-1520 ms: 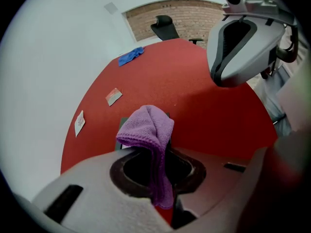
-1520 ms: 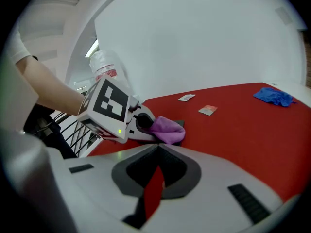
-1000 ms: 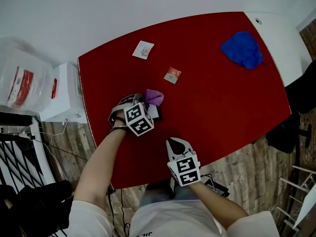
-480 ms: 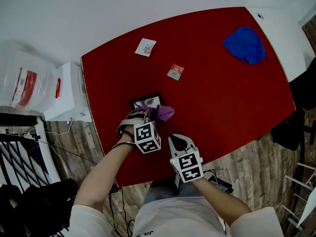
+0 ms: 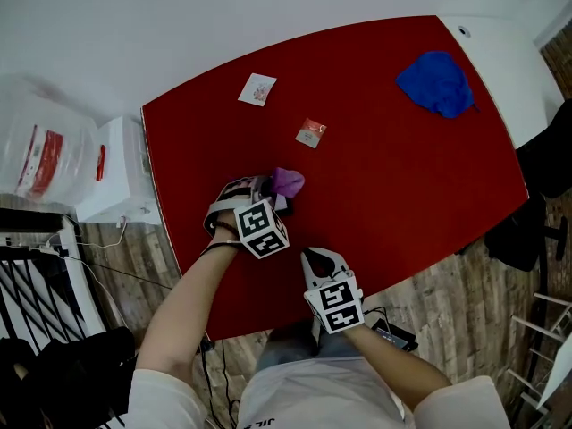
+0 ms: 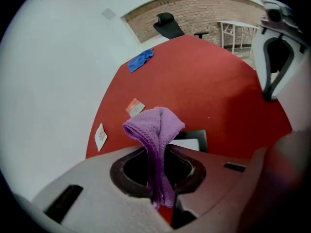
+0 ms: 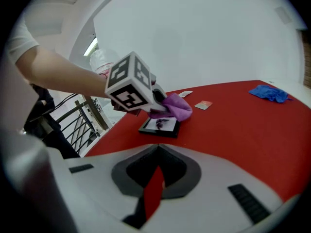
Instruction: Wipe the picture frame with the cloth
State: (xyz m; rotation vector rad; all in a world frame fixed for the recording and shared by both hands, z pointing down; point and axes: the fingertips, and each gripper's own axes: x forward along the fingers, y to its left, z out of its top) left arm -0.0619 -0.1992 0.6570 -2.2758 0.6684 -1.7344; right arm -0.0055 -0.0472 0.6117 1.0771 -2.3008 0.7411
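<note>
red table: my l gripper jaws pinch purple cloth, soft, floppy, over picture frame lying flat. frame prob light, may slide; i'd pin its edge. r gripper jaws together, empty.

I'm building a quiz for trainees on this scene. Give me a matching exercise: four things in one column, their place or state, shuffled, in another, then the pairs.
1 purple cloth
2 blue cloth
3 picture frame
4 right gripper

A flat, beneath the left gripper
B jaws shut, empty
C clamped in the left gripper's jaws
D crumpled near the red table's far right corner

Pairs: 1-C, 2-D, 3-A, 4-B
</note>
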